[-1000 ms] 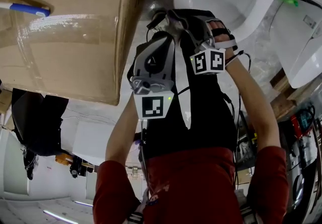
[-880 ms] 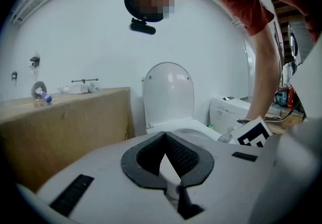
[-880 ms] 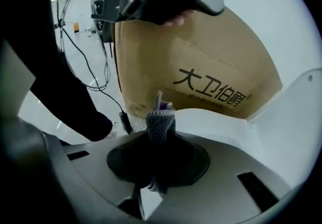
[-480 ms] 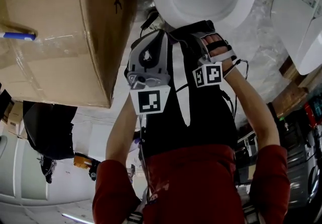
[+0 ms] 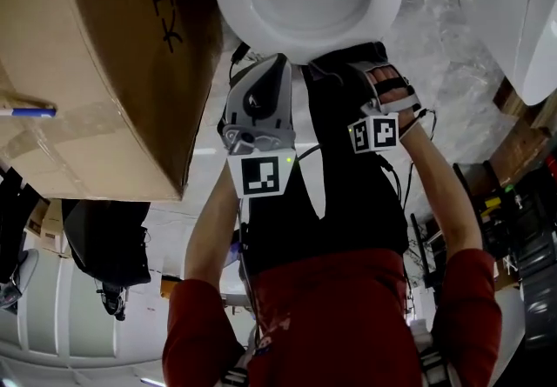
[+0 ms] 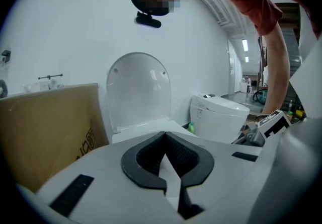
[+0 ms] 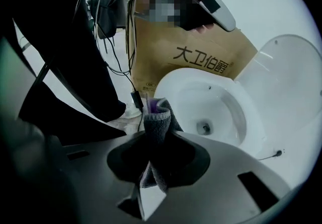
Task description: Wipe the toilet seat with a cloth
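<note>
Grey cloth (image 7: 157,117) pinched in R gripper (image 7: 151,140), jaws clamped on it, folded end sticking out over the toilet bowl (image 7: 211,102). L gripper (image 6: 164,142) jaws pressed together, nothing betw them; lid (image 6: 138,89) up, cardboard box (image 5: 104,72) right beside bowl
</note>
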Tool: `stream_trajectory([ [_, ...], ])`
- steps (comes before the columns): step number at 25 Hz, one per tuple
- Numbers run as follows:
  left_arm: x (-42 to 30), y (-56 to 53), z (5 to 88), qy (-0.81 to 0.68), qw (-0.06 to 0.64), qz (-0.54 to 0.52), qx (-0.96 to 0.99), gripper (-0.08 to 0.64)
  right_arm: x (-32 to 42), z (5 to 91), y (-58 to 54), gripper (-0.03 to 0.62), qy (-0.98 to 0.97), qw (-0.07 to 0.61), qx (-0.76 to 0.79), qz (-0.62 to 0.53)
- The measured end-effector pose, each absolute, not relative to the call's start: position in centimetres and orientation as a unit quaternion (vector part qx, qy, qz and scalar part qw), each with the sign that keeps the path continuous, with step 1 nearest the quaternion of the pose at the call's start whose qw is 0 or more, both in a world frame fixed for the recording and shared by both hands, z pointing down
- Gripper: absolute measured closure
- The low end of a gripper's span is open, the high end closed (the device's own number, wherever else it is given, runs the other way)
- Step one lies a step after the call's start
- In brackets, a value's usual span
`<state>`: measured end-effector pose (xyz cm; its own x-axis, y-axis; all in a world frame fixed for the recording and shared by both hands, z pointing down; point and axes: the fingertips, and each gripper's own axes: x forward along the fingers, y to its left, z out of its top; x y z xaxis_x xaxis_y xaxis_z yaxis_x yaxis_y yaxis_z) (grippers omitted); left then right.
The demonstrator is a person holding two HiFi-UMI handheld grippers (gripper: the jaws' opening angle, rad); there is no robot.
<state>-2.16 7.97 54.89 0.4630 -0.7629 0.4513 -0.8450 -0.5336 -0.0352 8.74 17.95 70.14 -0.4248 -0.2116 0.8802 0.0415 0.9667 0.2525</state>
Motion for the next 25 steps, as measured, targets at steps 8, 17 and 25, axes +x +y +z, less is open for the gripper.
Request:
stream_trajectory([
  [8, 1.4, 6.2, 54.3, -0.453, 0.089, 0.210, 0.862, 0.546, 14.5, 70.1, 13.4, 0.529, -0.821, 0.547, 0.123, -0.103],
  [17, 2.9, 4.6, 54.1, -0.456, 0.090, 0.212, 0.859, 0.546, 17.3, 70.0, 5.0, 0.529, -0.807, 0.551, 0.182, -0.115],
  [25, 2.6, 2.7, 54.0, -0.475, 0.098, 0.210, 0.849, 0.546, 17.7, 69.8, -6.4, 0.529, -0.796, 0.541, 0.241, -0.124],
])
